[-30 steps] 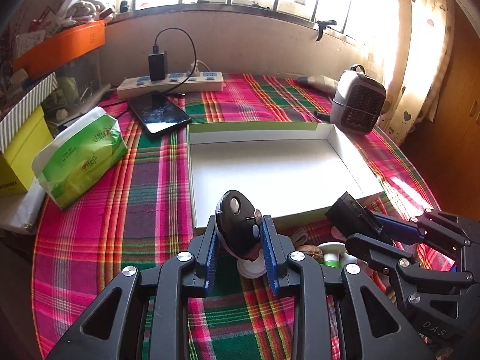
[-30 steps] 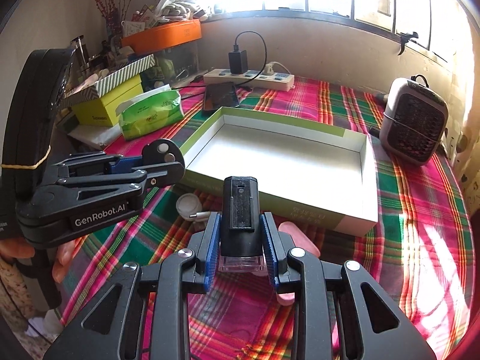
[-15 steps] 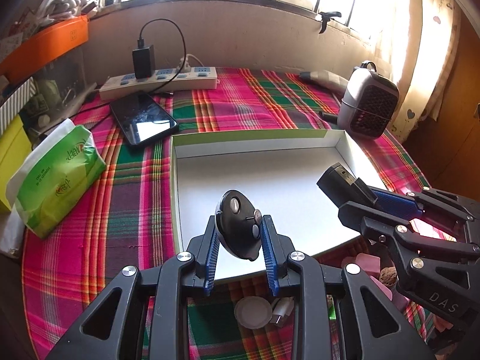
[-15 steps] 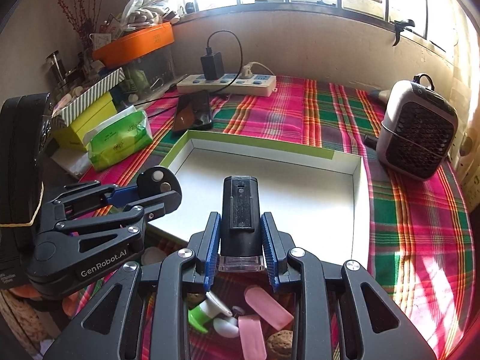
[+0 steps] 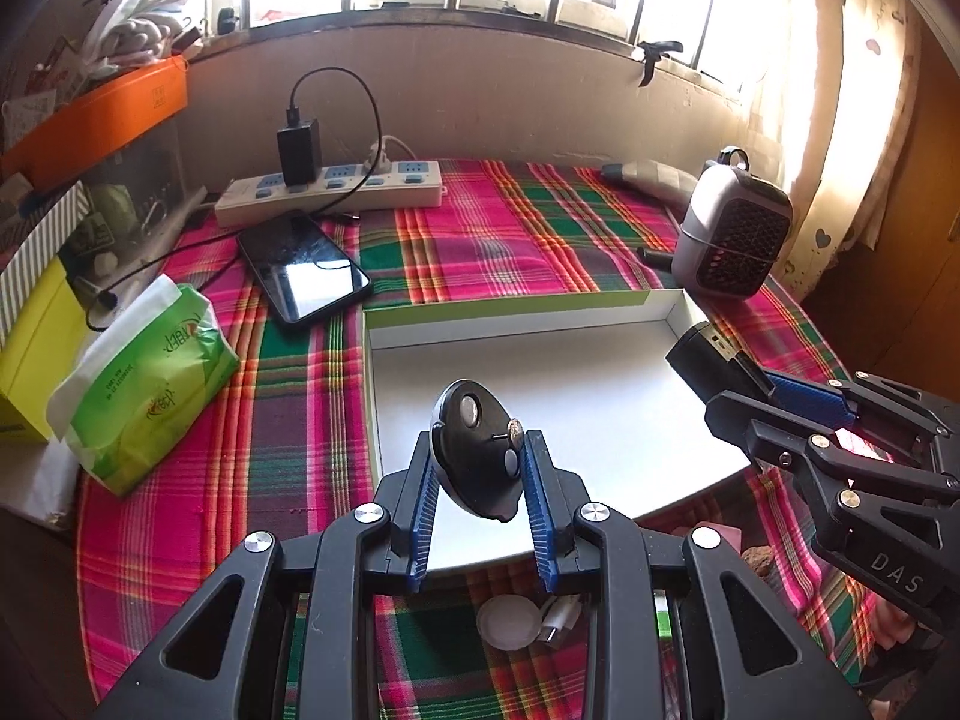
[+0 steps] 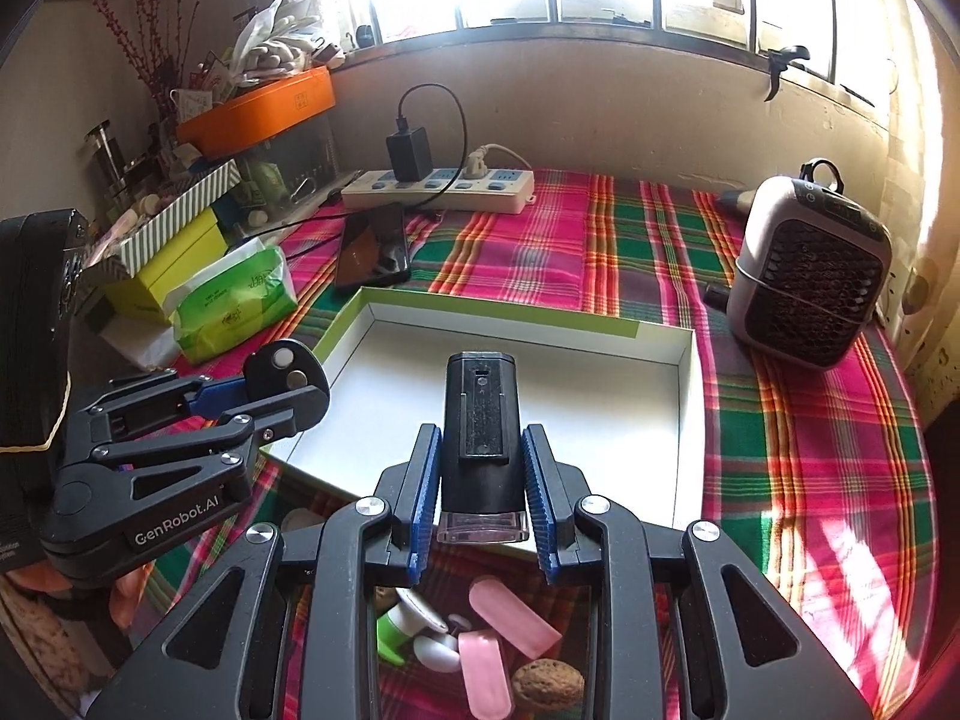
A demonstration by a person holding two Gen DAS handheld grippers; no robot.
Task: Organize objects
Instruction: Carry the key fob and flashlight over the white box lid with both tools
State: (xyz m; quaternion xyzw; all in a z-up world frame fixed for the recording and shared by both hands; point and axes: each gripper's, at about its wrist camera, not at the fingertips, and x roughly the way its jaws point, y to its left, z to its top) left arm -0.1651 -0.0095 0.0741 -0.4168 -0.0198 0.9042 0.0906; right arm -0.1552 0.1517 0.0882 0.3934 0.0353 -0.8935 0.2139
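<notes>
My left gripper [image 5: 478, 461] is shut on a black oval key fob [image 5: 477, 456] and holds it above the near left part of the white open box [image 5: 540, 384]. My right gripper [image 6: 480, 468] is shut on a black rectangular device with a clear end [image 6: 481, 438], held over the box's near edge [image 6: 684, 420]. Each gripper shows in the other's view: the left gripper [image 6: 282, 378], the right gripper [image 5: 738, 378]. Loose small items lie below the grippers: pink pieces [image 6: 510, 612], a walnut [image 6: 547, 684], a green-and-white cap [image 6: 402, 624], a white disc [image 5: 508, 621].
A tissue pack [image 5: 150, 384], a yellow box [image 5: 36, 336], a phone [image 5: 303, 273] and a power strip [image 5: 336, 189] stand left and behind the box. A small heater [image 5: 729, 240] stands at the back right. The table's round edge is near.
Both grippers have moved forward and up with their objects, from above the loose items to above the white box. The jaws have stayed shut.
</notes>
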